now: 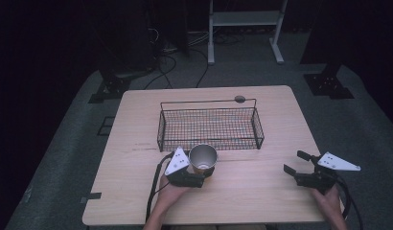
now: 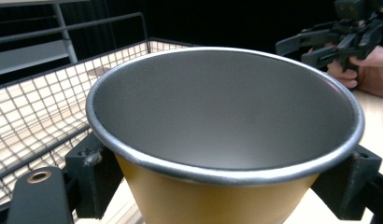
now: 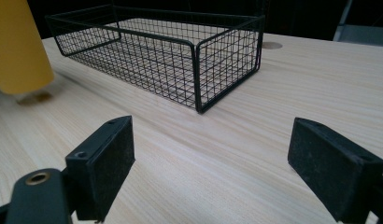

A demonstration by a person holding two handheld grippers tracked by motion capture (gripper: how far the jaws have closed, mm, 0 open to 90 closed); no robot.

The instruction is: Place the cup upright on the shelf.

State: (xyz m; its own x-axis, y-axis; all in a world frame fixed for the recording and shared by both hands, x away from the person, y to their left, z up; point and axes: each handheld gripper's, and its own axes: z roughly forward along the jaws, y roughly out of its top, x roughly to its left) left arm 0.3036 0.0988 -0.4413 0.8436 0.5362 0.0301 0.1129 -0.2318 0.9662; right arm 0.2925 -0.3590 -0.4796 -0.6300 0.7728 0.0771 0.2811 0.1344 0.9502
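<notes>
Dark room, pale wooden table point(image 1: 261, 201): left gripper point(image 1: 200, 176) clamped on a cup point(image 1: 203, 160).

From the left gripper, its jaws press both sides of the yellow, steel-lined cup, which sits upright just in front of the black wire basket point(image 1: 210, 125); the basket stands mid-table. Well apart at the table's right edge, the right gripper point(image 1: 296, 163) rests with jaws spread wide, nothing between them.

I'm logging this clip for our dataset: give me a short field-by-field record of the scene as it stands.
surface: light wooden table
held item: yellow metal cup with silver rim, upright
left gripper: jaws shut on the cup's sides
right gripper: jaws open, nothing between them
container: black wire mesh basket, nothing in it, just beyond the cup
cup position: outside the basket, near its front wall
</notes>
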